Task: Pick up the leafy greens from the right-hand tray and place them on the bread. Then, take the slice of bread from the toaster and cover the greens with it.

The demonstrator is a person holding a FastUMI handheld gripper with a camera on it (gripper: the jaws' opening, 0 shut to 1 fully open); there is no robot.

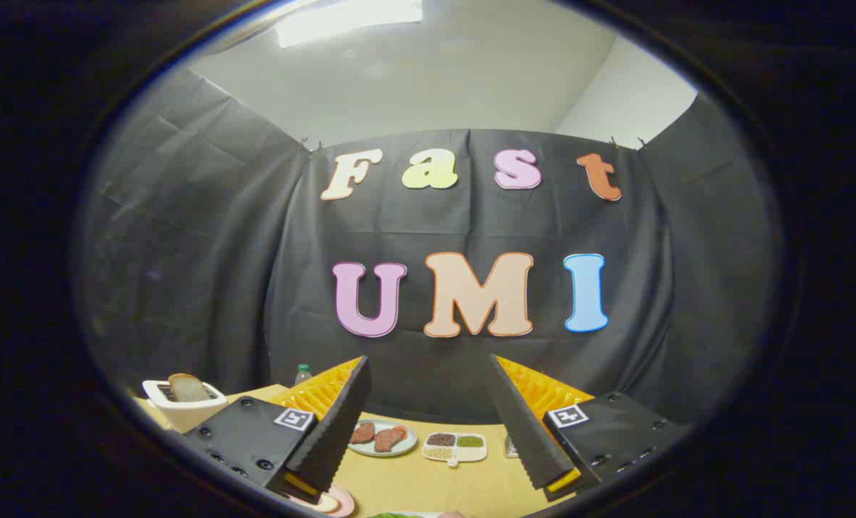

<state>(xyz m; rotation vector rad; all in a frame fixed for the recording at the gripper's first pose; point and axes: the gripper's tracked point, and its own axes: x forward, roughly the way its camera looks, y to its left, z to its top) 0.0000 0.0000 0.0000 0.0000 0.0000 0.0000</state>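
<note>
**Fingers wide, greens down below**

The hand-held gripper [428, 424] hangs high over the worktop [413, 482], fingers spread wide apart and nothing between them, released and empty. It looks level at the booth wall rather than down at the food, so the fingers frame the far side of the worktop.

Between the fingers and beyond them sits a plate [381, 437] with two brown patties, and just beside it a small divided dish [455, 447] holding dark, pale and green fillings. A bottle [303, 374] stands at the back, past the left finger.

Off to the left, well apart, is the toaster [183, 403], with the bread slice [188, 387] standing upright in its slot, still waiting for its turn.

Now the key relation: a sliver of green [395, 515] peeks out right under the gripper, nearer than the fingertips and roughly midway between them. That looks like the greens, though so little shows that it cannot be told for sure, and their long axis cannot be read at all. A pink-rimmed plate [334, 501] shows just under the left finger; what lies on it is too cropped to name.

Judging from this, the pick has not begun. The greens lie below and behind the fingertips, so the coming move calls for tipping the gripper downward and drawing it back before closing
</note>
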